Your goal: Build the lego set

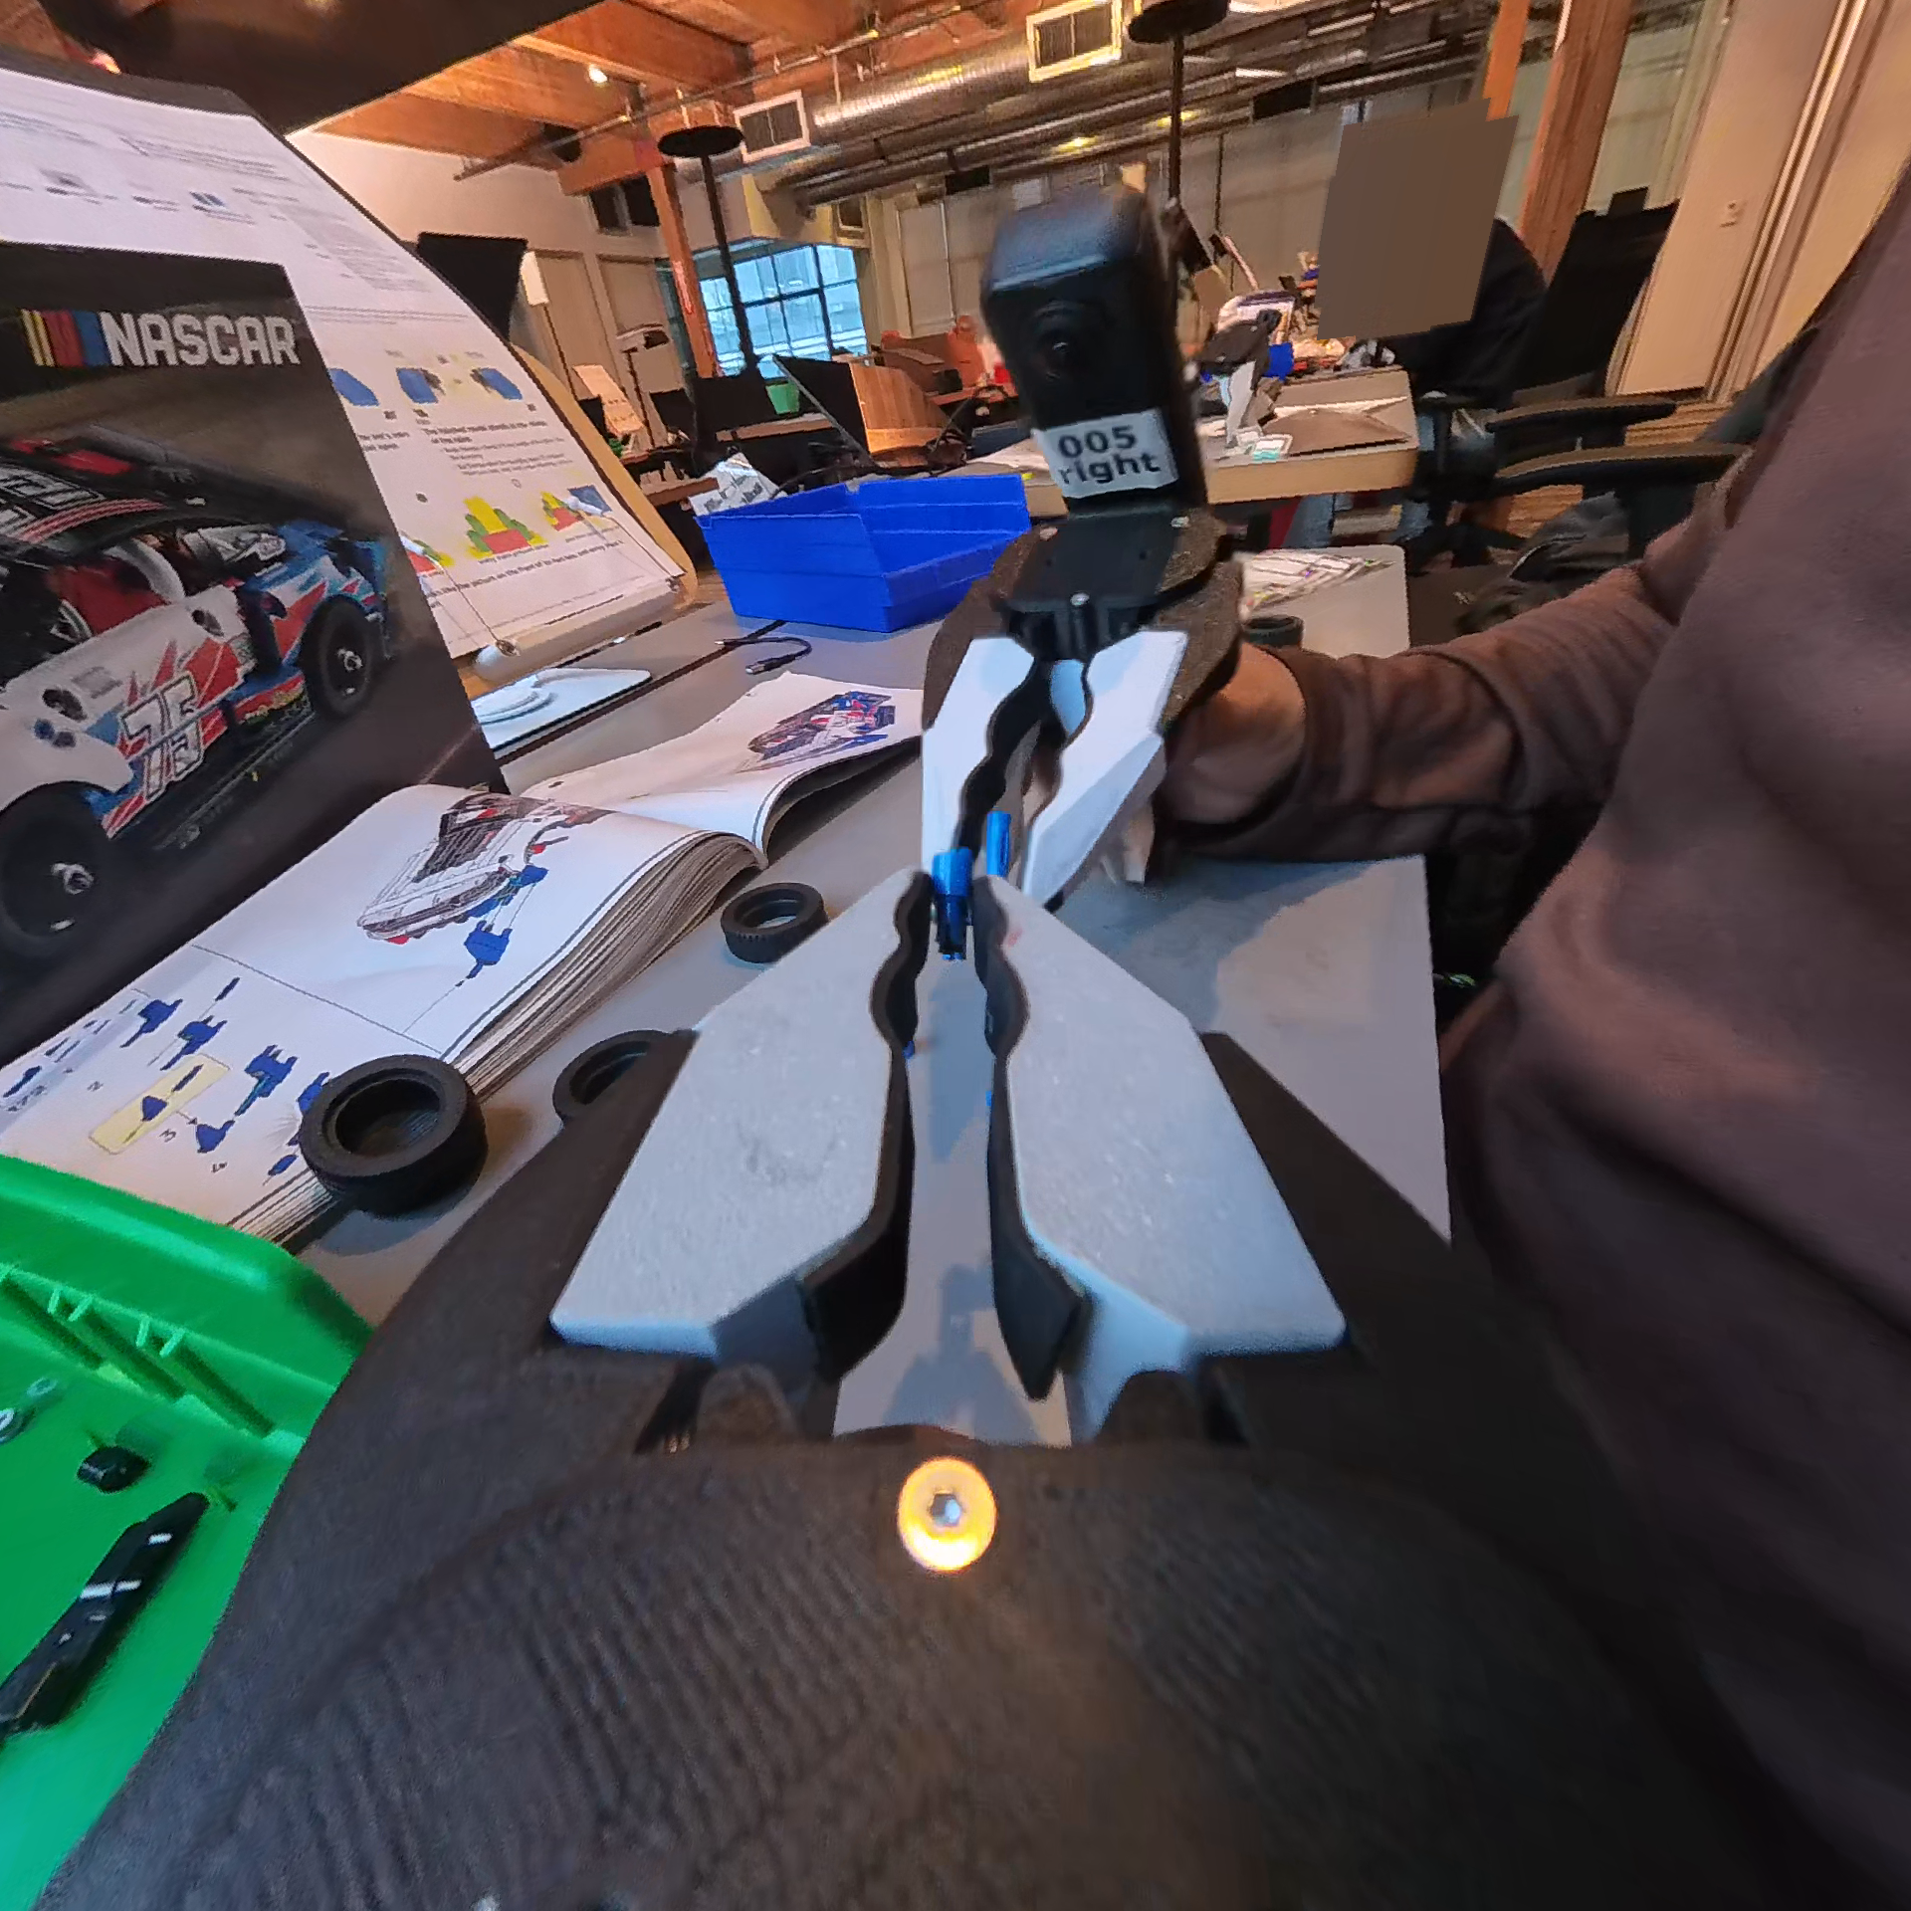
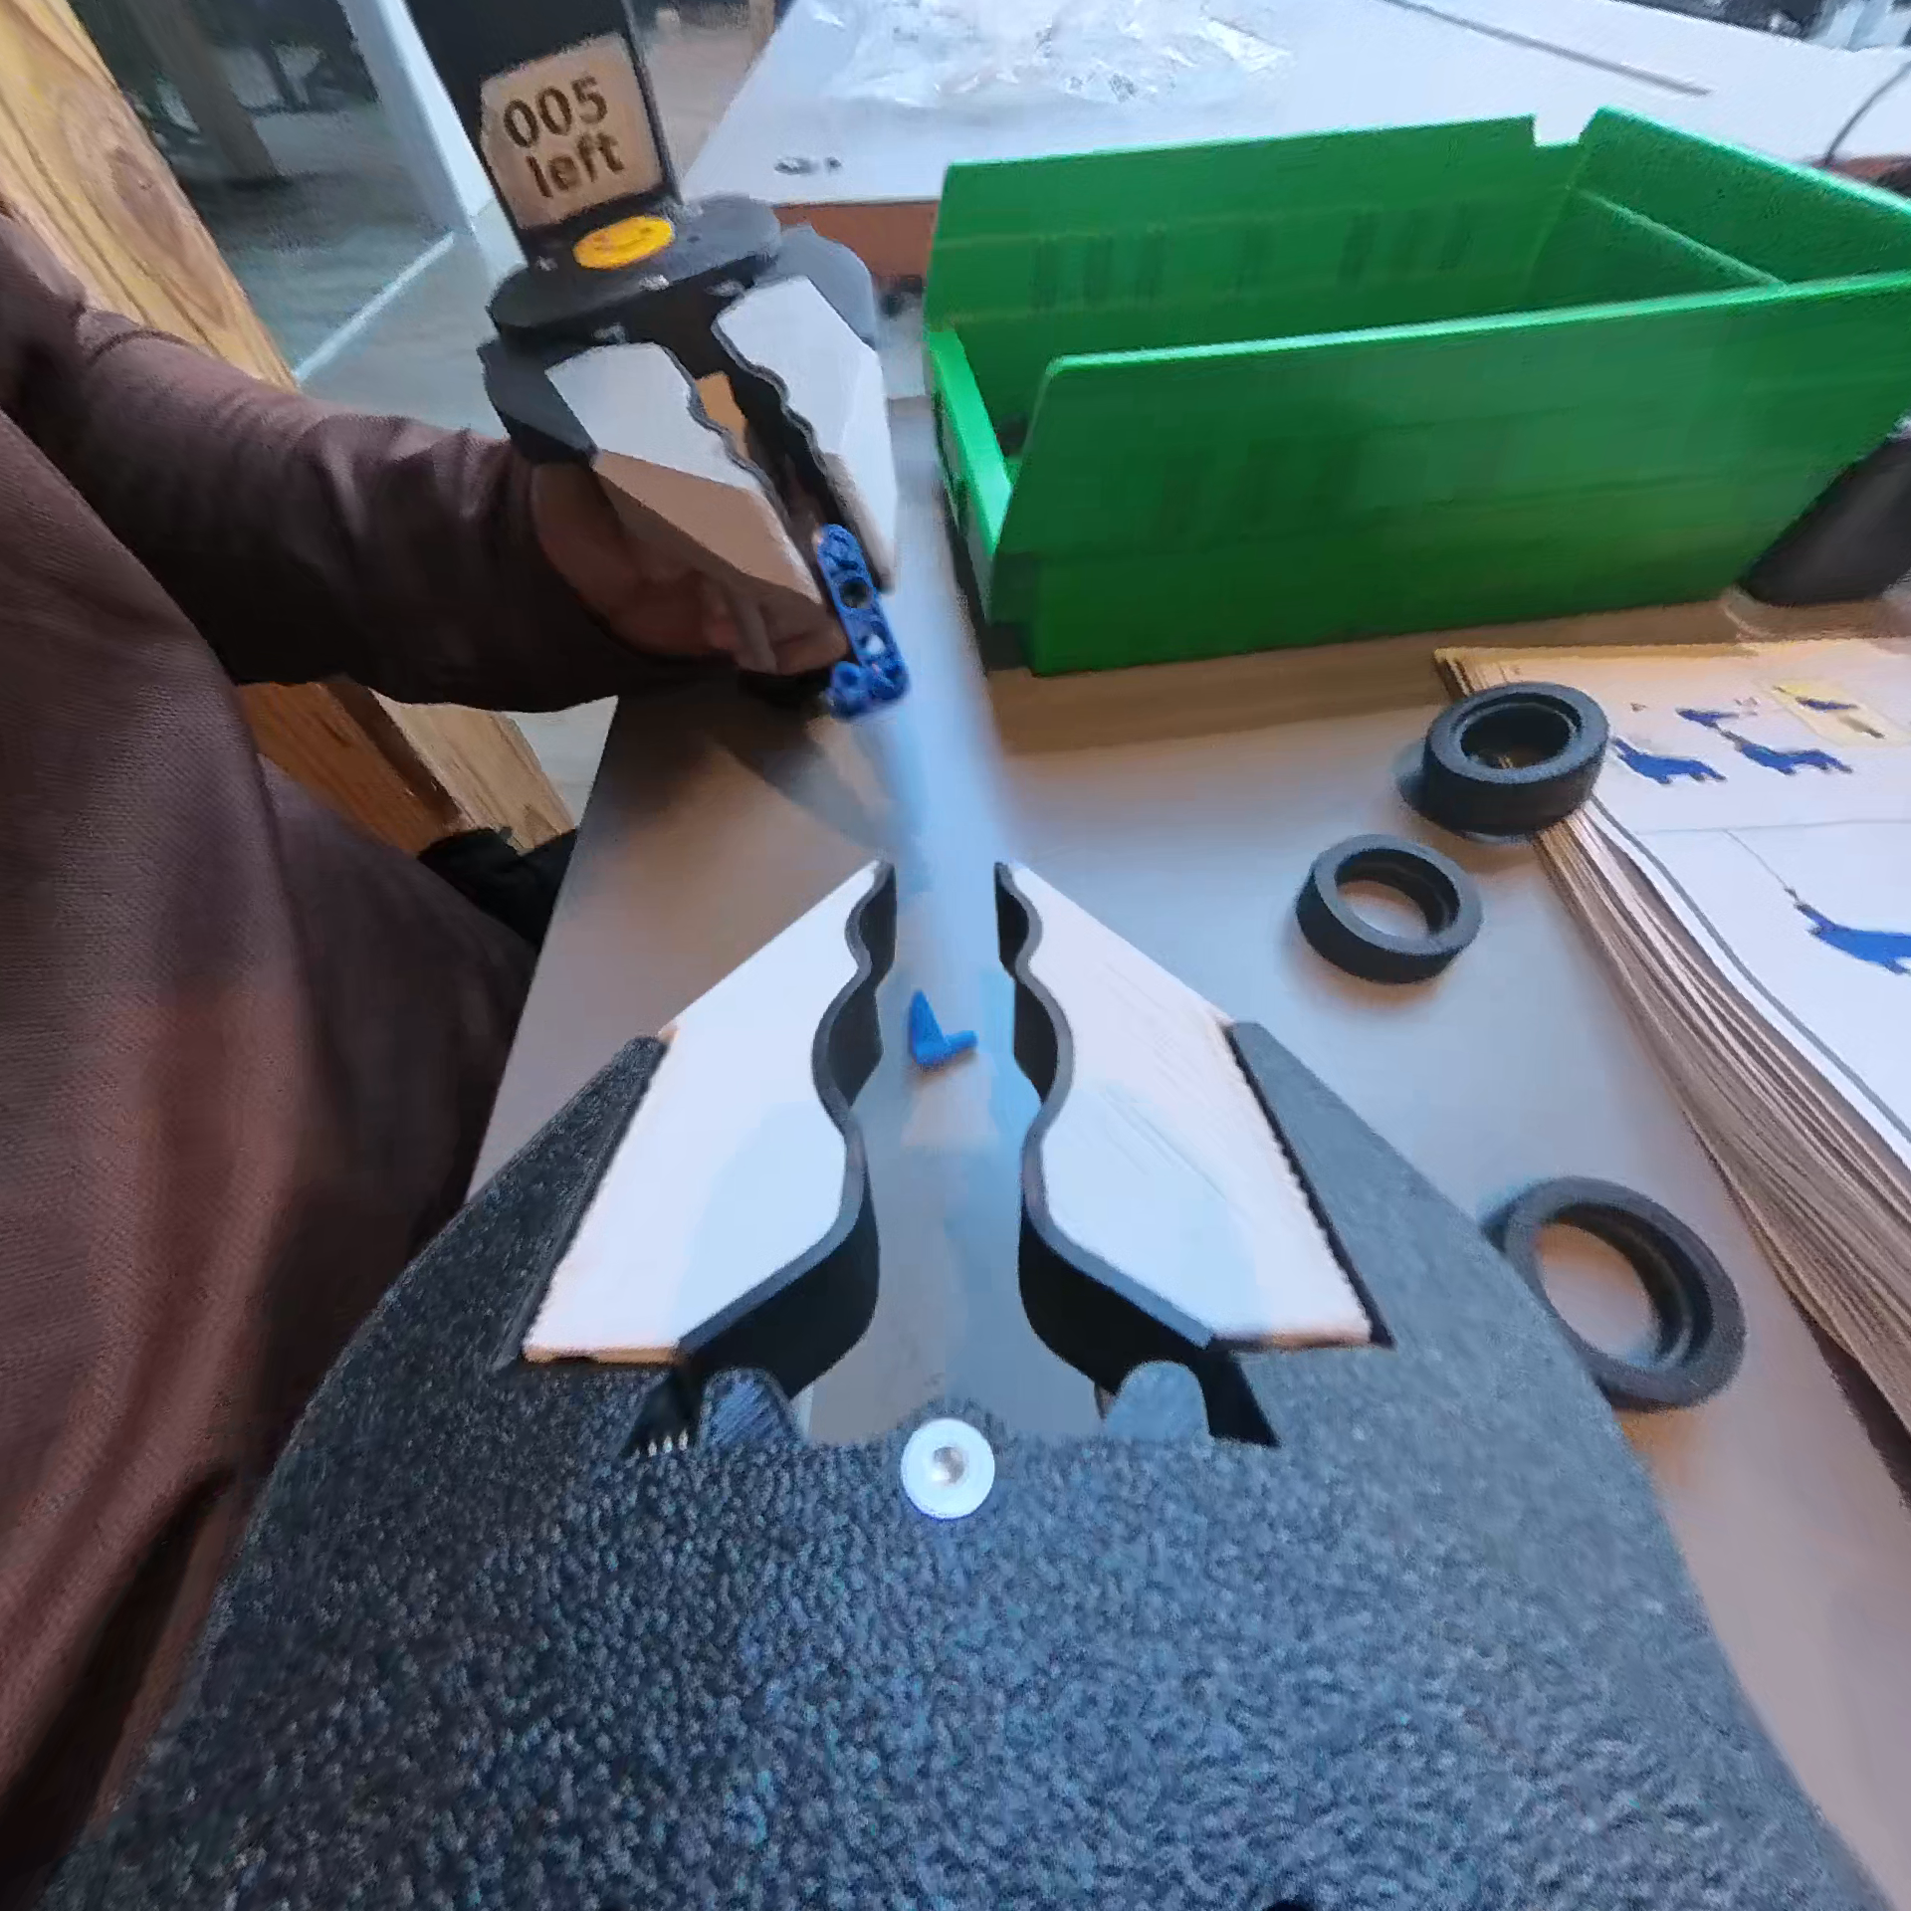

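green bin (image 1: pixel 124 1375) parked at the worktop edge as parts store | instruction booklet (image 1: pixel 434 931) lying open for reference, black tyres (image 1: pixel 395 1132) beside it | left hand-held gripper (image 1: pixel 946 910) pinching blue Technic beam (image 1: pixel 949 900) in the air, presenting it | right hand-held gripper (image 2: pixel 943 889) spread, empty, above small blue pin (image 2: pixel 936 1029) lying on worktop (image 2: pixel 1189 827) — likely the next pick-up.

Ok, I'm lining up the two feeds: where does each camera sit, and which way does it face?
Left wrist view: on the left gripper, looking along its jaws, shut on a blue beam, toward the right gripper and the open office; the person's right hand shows.
Right wrist view: on the right gripper, facing the opposite way along the table edge toward the left gripper; the left hand shows.
Shared: instruction booklet, black tyres, green bin.
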A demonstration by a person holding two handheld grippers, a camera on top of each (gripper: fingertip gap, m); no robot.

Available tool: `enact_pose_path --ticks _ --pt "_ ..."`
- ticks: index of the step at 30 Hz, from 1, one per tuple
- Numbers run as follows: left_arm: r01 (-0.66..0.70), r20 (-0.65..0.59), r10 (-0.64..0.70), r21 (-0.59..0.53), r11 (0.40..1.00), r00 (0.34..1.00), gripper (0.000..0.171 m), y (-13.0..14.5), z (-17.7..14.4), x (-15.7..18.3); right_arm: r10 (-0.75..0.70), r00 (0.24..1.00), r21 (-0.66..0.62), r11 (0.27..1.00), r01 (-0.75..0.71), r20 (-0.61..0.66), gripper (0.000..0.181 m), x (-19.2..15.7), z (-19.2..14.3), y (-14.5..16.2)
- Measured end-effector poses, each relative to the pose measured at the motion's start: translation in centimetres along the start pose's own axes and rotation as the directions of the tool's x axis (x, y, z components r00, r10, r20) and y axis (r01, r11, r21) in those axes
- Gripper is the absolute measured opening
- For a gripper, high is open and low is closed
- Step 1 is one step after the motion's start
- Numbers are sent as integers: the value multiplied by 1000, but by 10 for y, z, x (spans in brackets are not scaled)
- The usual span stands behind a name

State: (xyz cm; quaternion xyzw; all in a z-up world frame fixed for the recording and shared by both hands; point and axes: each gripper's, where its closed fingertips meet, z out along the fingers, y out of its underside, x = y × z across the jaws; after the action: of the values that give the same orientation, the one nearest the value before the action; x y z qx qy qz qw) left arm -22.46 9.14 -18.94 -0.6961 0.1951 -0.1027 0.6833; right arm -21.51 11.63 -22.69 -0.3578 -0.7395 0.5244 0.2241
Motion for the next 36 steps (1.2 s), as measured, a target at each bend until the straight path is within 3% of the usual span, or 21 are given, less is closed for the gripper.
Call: enact_pose_path --ticks 9,14,23,31,36 --pt "-61 -86 50 -126 990 995 5 17 -5 9 100 992 -222 972 -81 76 21 -2 -3 43" --pt "-126 -116 96 -287 950 989 4 43 -7 9 48 998 -308 951 -30 51 21 -4 4 55" --pt "-168 -156 111 -421 891 981 4 67 -8 7 60 998 -347 937 -48 25 26 -3 13 59" --pt "-200 -195 118 -477 856 974 4 79 -5 11 41 999 -343 939 -30 26 26 -2 15 58" --pt "-194 -196 108 -501 844 975 4 83 -4 10 -53 998 -347 936 58 23 25 -3 17 57"
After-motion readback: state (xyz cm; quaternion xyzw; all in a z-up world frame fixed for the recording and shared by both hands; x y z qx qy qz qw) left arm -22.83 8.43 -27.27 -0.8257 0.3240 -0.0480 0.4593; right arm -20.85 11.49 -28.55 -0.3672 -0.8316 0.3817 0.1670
